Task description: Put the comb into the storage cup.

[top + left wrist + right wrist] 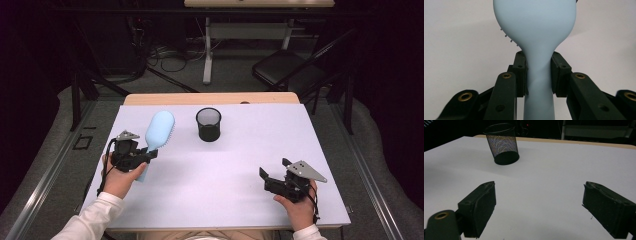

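Observation:
A pale blue hairbrush [159,131] is held above the white table [240,150] at the left, its head pointing away and up. My left gripper [150,152] is shut on the brush's narrow neck. In the left gripper view both pads press the hairbrush [536,37] at the neck, a few bristles showing at its left edge, with my left gripper [539,75] closed around it. A black mesh cup [208,124] stands upright near the table's far middle. My right gripper [272,170] rests low at the front right, open. The right gripper view shows my right gripper [539,202] with wide jaws and the mesh cup [502,143] far ahead.
The table's wooden far edge [210,98] borders a floor with cables, a desk leg [207,50] and a dark folding chair [290,70] behind. White tabletop lies between the two hands.

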Tool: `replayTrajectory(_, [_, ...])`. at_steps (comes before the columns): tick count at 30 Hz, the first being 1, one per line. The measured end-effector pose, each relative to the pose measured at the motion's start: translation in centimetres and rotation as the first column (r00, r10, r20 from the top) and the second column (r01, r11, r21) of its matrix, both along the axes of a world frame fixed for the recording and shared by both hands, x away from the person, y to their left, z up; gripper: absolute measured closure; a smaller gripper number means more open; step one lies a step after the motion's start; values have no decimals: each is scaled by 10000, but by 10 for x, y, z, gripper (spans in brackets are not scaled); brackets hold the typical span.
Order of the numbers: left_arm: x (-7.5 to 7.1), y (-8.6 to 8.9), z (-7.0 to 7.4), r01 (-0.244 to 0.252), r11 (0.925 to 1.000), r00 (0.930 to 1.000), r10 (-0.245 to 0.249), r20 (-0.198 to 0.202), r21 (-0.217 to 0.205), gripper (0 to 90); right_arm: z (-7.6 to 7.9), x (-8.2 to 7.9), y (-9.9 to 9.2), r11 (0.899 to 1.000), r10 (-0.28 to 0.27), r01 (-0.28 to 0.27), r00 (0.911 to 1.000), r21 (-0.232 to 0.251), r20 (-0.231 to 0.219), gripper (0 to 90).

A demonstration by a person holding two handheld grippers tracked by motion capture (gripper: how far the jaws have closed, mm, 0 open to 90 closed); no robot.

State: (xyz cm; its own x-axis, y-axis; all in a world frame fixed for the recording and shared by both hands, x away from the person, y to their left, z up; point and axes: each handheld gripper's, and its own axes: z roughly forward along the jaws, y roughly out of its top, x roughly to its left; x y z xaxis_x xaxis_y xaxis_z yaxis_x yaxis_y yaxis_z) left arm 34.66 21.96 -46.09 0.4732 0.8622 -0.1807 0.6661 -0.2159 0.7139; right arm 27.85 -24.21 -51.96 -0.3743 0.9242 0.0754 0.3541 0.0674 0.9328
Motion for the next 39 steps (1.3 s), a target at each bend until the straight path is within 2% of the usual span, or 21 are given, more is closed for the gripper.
replayTrajectory(21, [-1,-16,10,378,9986,9976,-356,596,-363,701,0,0,0,10000,-5,5,10000,8,3,112])
replayTrajectory(31, [0,-23,14,570,9972,9946,-524,898,-486,701,0,0,0,10000,-6,6,10000,8,10,112])
replayTrajectory(39, [0,-31,19,727,9946,9916,-640,1120,-747,701,0,0,0,10000,-12,11,10000,10,37,112])
